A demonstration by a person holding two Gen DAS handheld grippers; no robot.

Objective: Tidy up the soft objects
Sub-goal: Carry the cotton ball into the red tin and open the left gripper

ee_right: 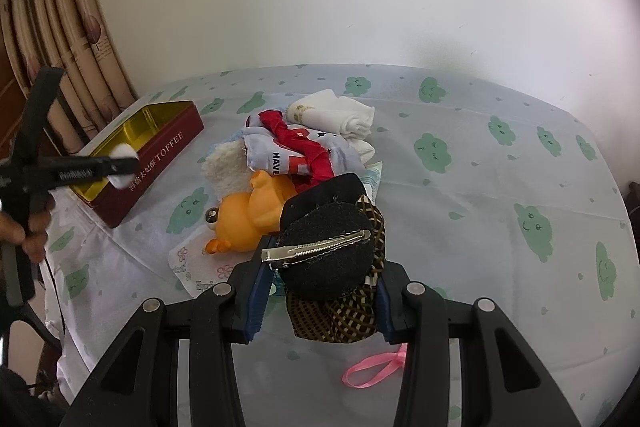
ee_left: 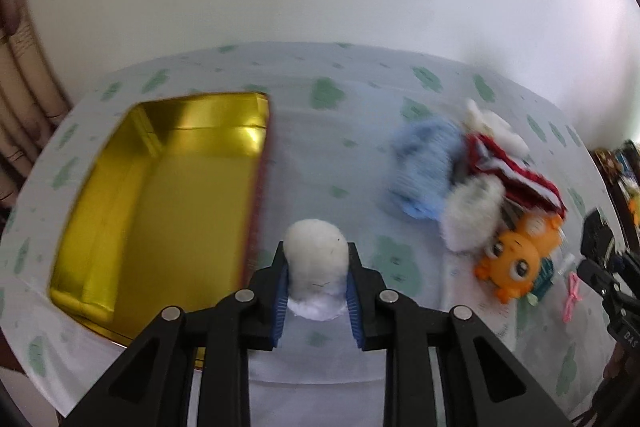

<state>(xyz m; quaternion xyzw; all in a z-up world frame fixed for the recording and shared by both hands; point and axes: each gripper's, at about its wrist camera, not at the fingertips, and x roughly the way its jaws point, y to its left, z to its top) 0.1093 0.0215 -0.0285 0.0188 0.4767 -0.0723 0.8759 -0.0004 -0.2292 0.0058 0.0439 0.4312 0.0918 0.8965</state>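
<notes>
Two grippers, both loaded right now. At the left of the left wrist view sits the toffee tin point(ee_left: 160, 195), lid off, gold inside, nothing in it that I can see. Just right of it, lower centre, the left gripper point(ee_left: 316, 267) is clamped on a white cotton ball point(ee_left: 316, 251), pads squeezing it from both sides. In the right wrist view that same ball shows at the far left, hanging just over the tin's near rim, so I'd say the step in hand is dropping it in.

Centre of that view: the leftover pile, with a fuzzy white piece point(ee_right: 226, 163), an orange plush toy point(ee_right: 248, 215), a red-and-white printed cloth point(ee_right: 296, 147) and white socks point(ee_right: 340, 115). Lower centre, the right gripper point(ee_right: 320, 291) grips a black felt hair clip point(ee_right: 328, 251) with patterned ribbon.

Next move probably needs the ball carried further over the tin before letting go.
</notes>
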